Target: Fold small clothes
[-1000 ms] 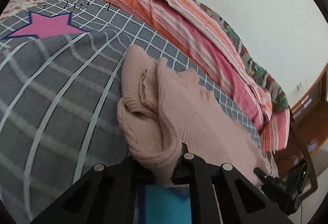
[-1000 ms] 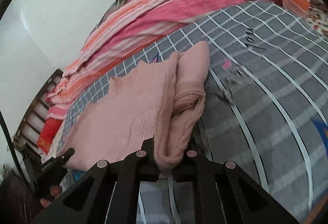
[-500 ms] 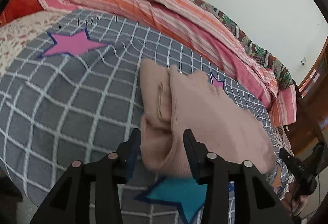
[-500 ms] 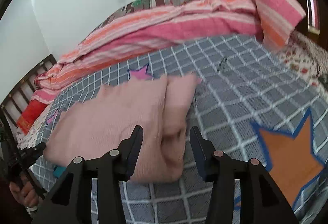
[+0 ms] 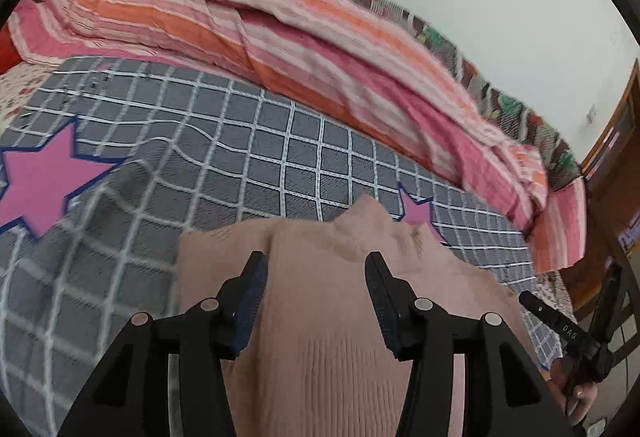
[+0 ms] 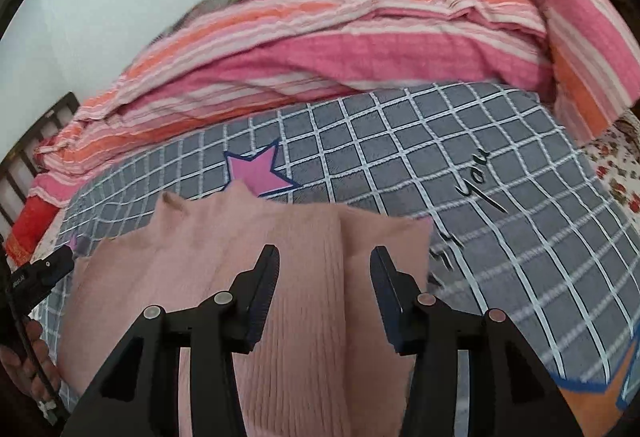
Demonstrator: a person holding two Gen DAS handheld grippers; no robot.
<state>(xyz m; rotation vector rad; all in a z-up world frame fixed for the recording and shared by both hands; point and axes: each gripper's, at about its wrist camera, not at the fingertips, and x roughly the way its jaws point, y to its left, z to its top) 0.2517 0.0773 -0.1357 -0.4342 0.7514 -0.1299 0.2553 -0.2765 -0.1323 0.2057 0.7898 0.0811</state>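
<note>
The left tool (image 5: 316,291) is matte black, its two angular arms tapering to flat fingers (image 5: 250,297) faced with dark blue pads (each arm carries a pair of round silver screw heads). The right tool (image 6: 325,287) has the same build. In the left view its black handle shows white lettering, too small to read.

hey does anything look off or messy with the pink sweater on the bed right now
Nothing stands out. The pink sweater lies folded on the grey checked bedcover, edges fairly even. Only the striped blanket behind it is bunched up.
</note>
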